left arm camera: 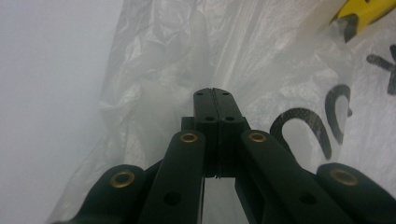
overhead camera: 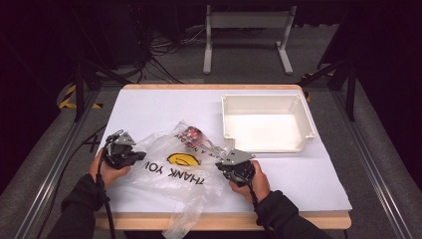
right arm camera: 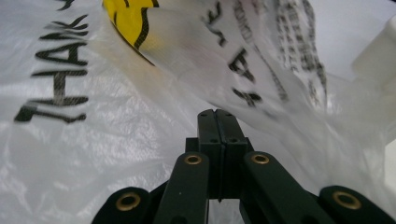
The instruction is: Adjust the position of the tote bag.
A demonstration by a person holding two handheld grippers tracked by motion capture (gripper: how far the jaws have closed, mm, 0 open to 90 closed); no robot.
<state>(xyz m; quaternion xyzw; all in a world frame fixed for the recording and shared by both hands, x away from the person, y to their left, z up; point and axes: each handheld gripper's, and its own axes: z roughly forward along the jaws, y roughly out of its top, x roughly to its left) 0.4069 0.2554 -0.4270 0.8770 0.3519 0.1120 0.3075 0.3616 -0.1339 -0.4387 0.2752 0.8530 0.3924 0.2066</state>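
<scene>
A clear plastic bag [overhead camera: 174,164] printed with "THANK YOU" and a yellow smiley lies crumpled on the white tabletop [overhead camera: 298,184]. A small red object [overhead camera: 193,133] shows through its far end. My left gripper [overhead camera: 143,156] is at the bag's left edge. In the left gripper view its jaws [left arm camera: 214,93] are pressed together with folds of the bag [left arm camera: 280,56] gathering at the tips. My right gripper [overhead camera: 218,167] is at the bag's right side. Its jaws [right arm camera: 216,114] are likewise pressed together, pinching the film [right arm camera: 116,140].
An empty white rectangular bin [overhead camera: 266,122] stands at the back right of the table, and its corner [right arm camera: 378,51] appears in the right gripper view. The bag's tail hangs over the table's front edge [overhead camera: 184,221]. Metal frame legs and cables sit on the floor beyond.
</scene>
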